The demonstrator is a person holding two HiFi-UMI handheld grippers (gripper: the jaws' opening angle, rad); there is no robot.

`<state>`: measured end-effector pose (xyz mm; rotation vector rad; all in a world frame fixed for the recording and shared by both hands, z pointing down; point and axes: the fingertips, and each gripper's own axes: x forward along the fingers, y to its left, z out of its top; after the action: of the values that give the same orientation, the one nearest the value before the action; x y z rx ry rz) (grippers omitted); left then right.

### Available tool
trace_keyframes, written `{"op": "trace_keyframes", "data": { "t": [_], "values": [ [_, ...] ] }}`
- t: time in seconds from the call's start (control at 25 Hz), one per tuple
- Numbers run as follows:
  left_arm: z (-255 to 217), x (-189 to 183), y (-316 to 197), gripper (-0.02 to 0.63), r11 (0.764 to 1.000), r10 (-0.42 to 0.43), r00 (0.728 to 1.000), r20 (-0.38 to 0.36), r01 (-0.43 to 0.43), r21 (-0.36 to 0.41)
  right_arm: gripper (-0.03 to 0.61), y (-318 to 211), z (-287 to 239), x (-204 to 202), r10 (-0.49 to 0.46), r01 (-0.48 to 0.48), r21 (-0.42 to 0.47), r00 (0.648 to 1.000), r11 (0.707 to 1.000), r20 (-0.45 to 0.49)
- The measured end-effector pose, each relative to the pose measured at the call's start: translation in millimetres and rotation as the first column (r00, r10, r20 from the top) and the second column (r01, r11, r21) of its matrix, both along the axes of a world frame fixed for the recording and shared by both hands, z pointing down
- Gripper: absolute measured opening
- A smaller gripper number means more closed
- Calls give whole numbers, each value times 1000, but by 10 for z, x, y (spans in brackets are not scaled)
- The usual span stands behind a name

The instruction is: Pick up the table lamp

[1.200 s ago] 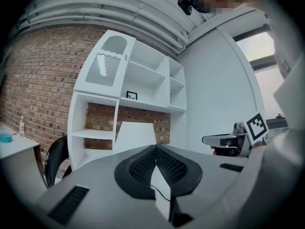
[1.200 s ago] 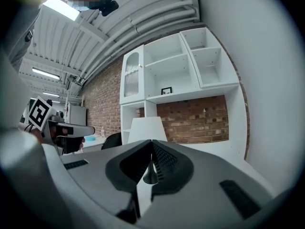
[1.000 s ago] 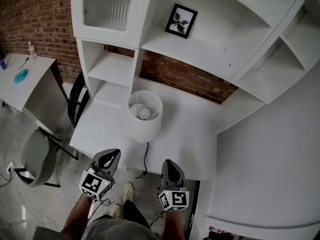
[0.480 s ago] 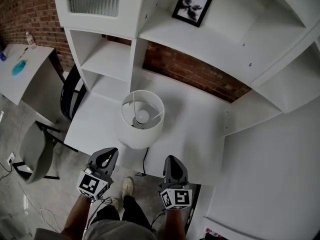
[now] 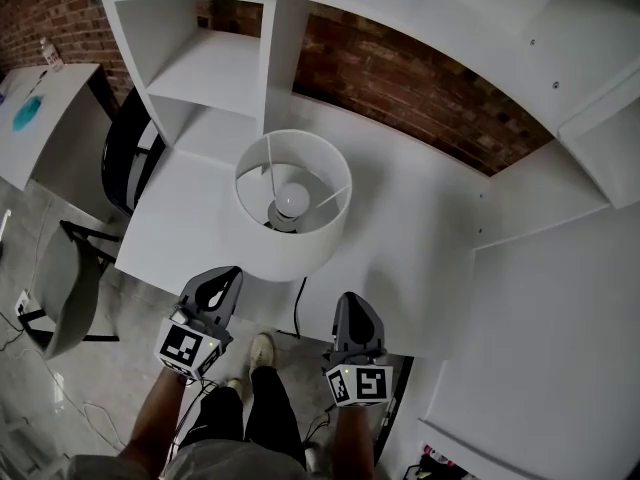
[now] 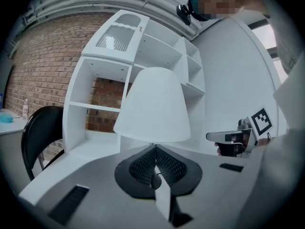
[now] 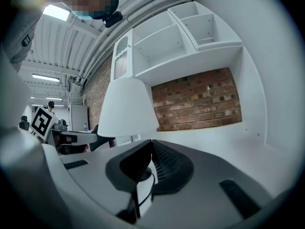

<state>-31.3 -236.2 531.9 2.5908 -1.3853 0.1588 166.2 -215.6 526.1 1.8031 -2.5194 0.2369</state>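
Two grippers, both with jaws pressed together and nothing between them: left gripper (image 6: 155,150) and right gripper (image 7: 151,144), each aimed close to level at the table lamp (image 5: 290,253). Held short of the near edge of the white desk (image 5: 400,238), over the floor, apart from the lamp and from each other.

Only from the head view: down through the open top of the white shade to the bulb (image 5: 292,201) at its middle, and a black cord (image 5: 297,313) hanging over the desk's front edge between the two grippers.

Only from the gripper views: the shade's flared side profile, set above the closed tips, and each gripper's opposite number off to the side with its marker cube (image 6: 261,120).

Lamp upright near the desk's front edge, left of middle. Bare desktop to its right and behind it. White shelf unit (image 5: 215,68) close at back left, black chair (image 5: 122,153) beside the desk's left edge.
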Motion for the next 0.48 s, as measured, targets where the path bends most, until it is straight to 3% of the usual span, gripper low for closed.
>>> {"op": "trace_keyframes", "data": {
  "t": [0.48],
  "values": [
    [620,173,-171,3,998,47,999,-10,-46,48,21,-51,655,-7,5,-5,39,1000,999,-12]
  ]
}}
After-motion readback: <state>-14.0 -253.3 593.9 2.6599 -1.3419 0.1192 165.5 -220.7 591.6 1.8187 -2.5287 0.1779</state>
